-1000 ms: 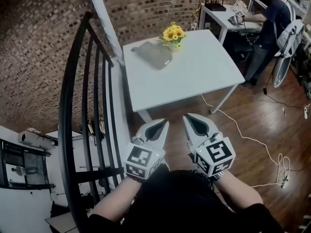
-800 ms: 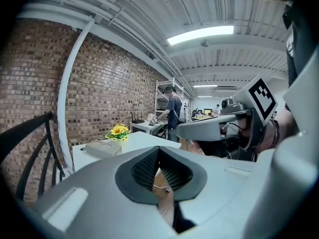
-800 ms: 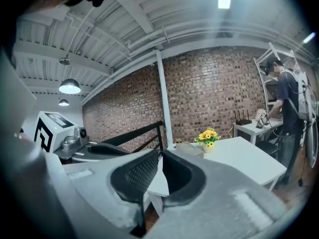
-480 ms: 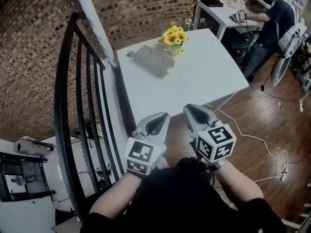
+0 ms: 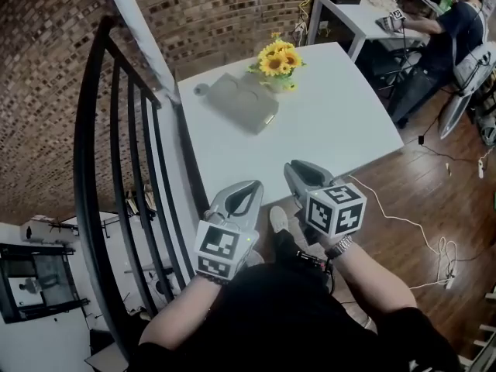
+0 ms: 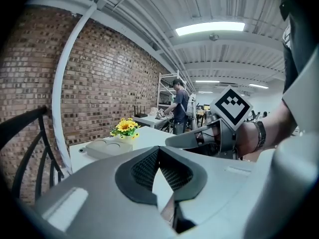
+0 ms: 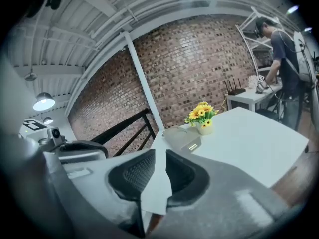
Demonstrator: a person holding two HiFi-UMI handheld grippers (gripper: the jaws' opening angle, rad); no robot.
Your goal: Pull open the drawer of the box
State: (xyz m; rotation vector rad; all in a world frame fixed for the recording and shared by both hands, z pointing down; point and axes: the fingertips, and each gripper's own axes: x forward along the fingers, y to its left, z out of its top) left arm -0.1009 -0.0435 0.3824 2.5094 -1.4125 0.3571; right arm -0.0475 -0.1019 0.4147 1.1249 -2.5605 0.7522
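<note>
Grey box (image 5: 242, 103) sits far across the white table (image 5: 325, 122) beside the flowers (image 5: 277, 56), so we judge the left gripper (image 5: 252, 188), jaws together, and right gripper (image 5: 292, 169), jaws slightly apart, wait empty near its front edge.

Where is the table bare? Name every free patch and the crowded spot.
The white table is bare across its near half and right side, from its near edge up to the grey box and the flowers. Crowded: the far left corner, where both stand near the black railing.
</note>
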